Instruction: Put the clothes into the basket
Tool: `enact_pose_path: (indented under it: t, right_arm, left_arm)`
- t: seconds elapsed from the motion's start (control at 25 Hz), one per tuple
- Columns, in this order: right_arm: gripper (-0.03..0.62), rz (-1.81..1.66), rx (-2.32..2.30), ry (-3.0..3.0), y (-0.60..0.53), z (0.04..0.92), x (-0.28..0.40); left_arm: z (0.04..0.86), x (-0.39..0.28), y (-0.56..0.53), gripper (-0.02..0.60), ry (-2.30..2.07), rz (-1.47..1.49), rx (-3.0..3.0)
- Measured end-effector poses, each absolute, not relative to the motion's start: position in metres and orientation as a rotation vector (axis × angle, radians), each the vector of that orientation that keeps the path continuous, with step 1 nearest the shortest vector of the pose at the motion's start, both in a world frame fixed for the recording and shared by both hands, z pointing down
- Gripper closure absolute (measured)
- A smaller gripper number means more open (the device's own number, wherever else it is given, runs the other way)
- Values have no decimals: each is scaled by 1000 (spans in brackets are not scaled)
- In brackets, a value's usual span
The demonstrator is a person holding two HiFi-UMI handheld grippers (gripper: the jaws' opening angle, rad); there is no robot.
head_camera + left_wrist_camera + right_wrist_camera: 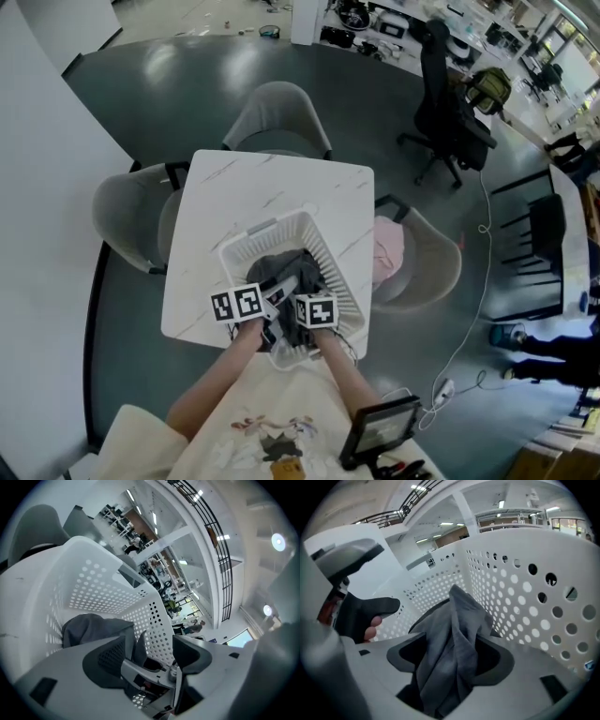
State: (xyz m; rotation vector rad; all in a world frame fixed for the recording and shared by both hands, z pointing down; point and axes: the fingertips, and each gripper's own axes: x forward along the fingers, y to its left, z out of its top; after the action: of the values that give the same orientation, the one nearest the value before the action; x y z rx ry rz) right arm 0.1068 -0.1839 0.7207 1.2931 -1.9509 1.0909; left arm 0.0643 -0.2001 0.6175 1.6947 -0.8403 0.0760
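Observation:
A white perforated basket (246, 246) stands on the white marble table (281, 187). Dark grey clothes (286, 270) lie inside it. Both grippers reach over its near rim. My left gripper (258, 309) is open with nothing between its fingers; in the left gripper view (150, 653) a grey garment (93, 625) lies beyond it against the basket wall (93, 573). My right gripper (300, 314) points down into the basket. In the right gripper view its jaws (452, 656) stand wide, with a bunched grey garment (454, 620) lying loose between them, inside the basket wall (525, 597).
A pink garment (389, 248) lies on the grey chair (427, 262) to the table's right. Two more grey chairs (277, 112) (127, 216) stand at the far and left sides. A black office chair (450, 112) is further back. A tablet-like device (380, 431) hangs near my body.

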Motion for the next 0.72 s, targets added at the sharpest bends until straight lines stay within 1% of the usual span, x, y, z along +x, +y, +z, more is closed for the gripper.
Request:
enact_pose_path:
  t: [0.16, 0.28, 0.36, 0.48, 0.56, 0.64, 0.72]
  right_arm:
    - [289, 1123, 1306, -1949, -184, 720, 108]
    - [294, 1132, 1314, -1943, -182, 720, 109]
    - [329, 1109, 1298, -1938, -181, 720, 109]
    - [346, 1126, 1288, -1912, -181, 725, 110]
    - [361, 1163, 1274, -1879, -181, 735, 113]
    - [389, 1175, 1249, -1845, -183, 747, 118]
    - [393, 1188, 1223, -1835, -188, 755, 121]
  left_arm:
    - [610, 75, -206, 259, -803, 48, 1743]
    - [614, 70, -212, 259, -847, 13, 1707]
    - [617, 63, -217, 262, -919, -17, 1686]
    - [622, 65, -223, 276, -958, -19, 1681]
    - [631, 71, -227, 278, -977, 30, 1724]
    - [653, 73, -232, 282, -1026, 152, 1747]
    - [680, 70, -237, 290, -1066, 282, 1710]
